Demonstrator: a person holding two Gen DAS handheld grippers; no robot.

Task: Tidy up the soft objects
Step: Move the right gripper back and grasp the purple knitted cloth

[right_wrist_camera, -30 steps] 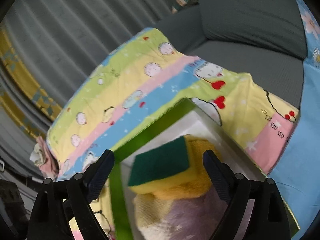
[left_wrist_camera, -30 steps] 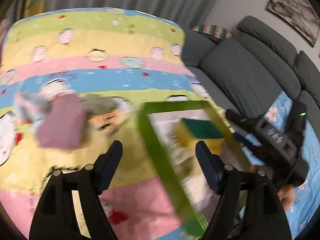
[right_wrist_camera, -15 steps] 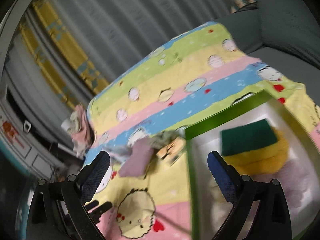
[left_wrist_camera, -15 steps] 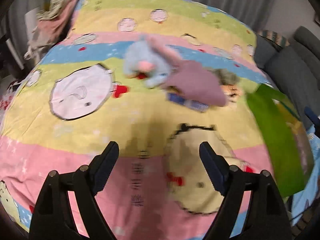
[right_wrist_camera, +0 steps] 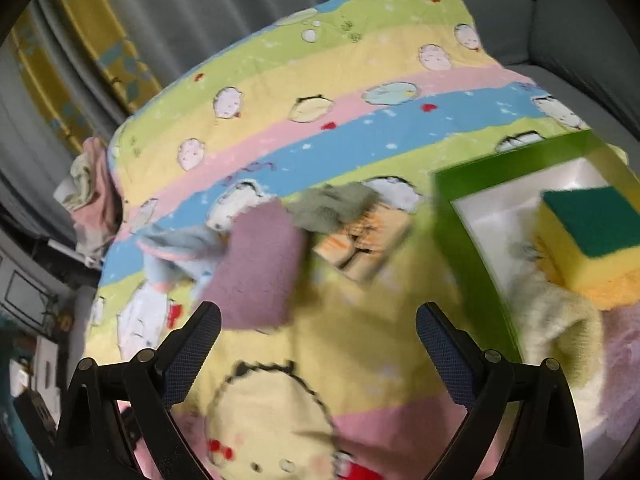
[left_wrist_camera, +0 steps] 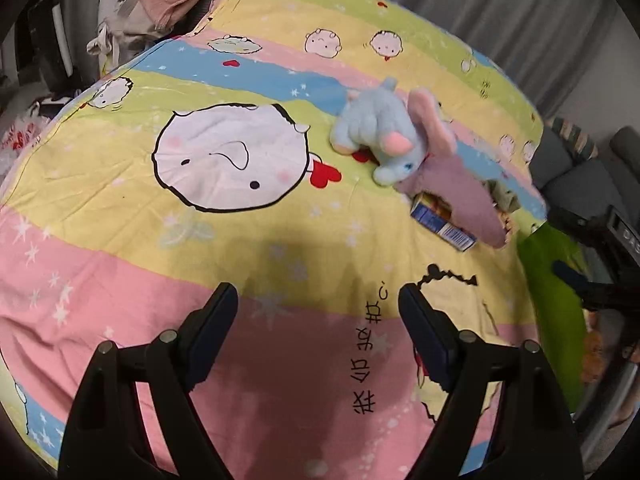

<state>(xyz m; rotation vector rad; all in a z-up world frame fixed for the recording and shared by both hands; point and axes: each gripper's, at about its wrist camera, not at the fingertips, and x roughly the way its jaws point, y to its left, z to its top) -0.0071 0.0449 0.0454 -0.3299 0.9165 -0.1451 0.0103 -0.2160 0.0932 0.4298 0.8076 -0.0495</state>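
Small box (left_wrist_camera: 444,222) half hidden under purple cloth (left_wrist_camera: 466,196), green bin (left_wrist_camera: 554,280) cut off

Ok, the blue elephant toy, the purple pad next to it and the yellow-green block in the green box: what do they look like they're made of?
Elephant toy: fuzzy plush fabric, matte pile, pink-lined ear. Purple pad: looks like soft terry or microfibre cloth, matte, nubbly surface; blurred in the right view, so uncertain. Yellow-green block: foam sponge with a coarse dark green scouring layer on top. Green box: probably glossy cardboard.
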